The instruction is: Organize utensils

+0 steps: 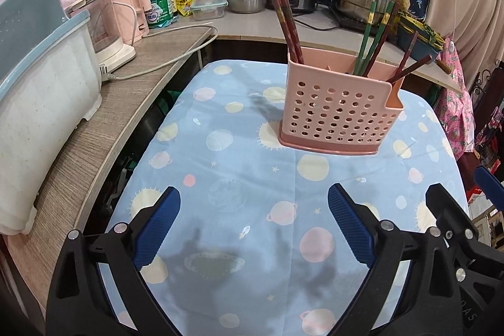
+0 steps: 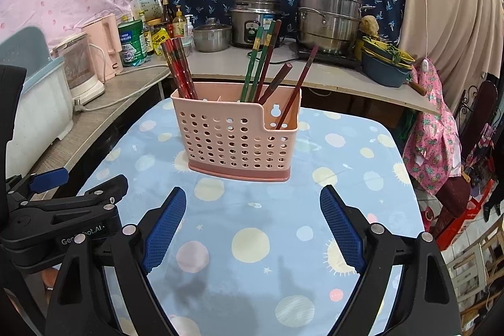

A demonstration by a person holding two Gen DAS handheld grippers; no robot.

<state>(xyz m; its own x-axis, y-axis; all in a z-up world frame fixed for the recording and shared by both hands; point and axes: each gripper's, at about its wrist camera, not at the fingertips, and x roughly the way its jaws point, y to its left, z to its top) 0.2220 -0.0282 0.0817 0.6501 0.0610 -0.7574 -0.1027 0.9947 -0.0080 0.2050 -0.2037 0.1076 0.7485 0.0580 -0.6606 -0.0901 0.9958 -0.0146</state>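
Chopsticks [image 2: 181,68] stand sorted in the pink holder [image 2: 236,140] on my table [image 2: 362,178]: red left, green [image 1: 367,37] middle, dark ones right. My left claw [image 1: 253,210] and right claw [image 2: 252,210] both gape apart, gripping nothing.

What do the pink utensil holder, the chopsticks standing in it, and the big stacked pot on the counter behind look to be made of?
Pink utensil holder: moulded plastic, matte, by its even colour and neat rows of punched round holes.
Chopsticks: probably lacquered wood or bamboo; glossy red, green and dark brown shafts, some with gold bands. Plastic cannot be ruled out.
Stacked pot: stainless steel, by its bright brushed silver sheen and reflections.
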